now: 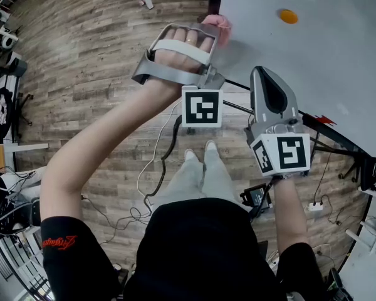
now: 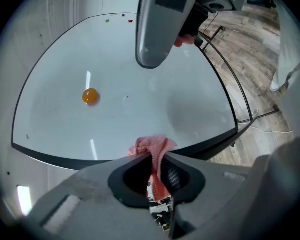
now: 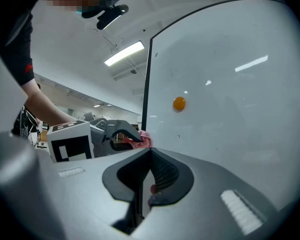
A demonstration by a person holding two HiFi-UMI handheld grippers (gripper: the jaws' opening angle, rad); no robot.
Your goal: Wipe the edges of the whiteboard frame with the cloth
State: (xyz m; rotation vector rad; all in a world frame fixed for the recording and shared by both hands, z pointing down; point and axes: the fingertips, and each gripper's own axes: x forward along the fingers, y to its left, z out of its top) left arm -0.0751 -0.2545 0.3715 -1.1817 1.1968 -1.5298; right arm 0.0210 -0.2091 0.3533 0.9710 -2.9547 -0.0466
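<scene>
The whiteboard [image 1: 313, 49] has a thin black frame [image 2: 210, 146]. A pink cloth [image 2: 151, 146] is pinched in my left gripper [image 2: 155, 156], which is shut on it, and the cloth is pressed against the frame's edge. In the head view the cloth [image 1: 218, 21] sits at the board's near corner, at the tip of the left gripper [image 1: 214, 26]. My right gripper [image 1: 263, 73] hovers by the board's lower edge, shut, with nothing clearly held. From the right gripper [image 3: 150, 151] I see the frame [image 3: 146, 84] and the cloth [image 3: 144, 139].
An orange round magnet [image 1: 288, 15] sticks to the board's face. The board's black stand bars [image 1: 338, 137] run below it. Cables and a power strip [image 1: 313, 206] lie on the wooden floor [image 1: 88, 55]. Cluttered furniture [image 1: 3, 49] stands at the left.
</scene>
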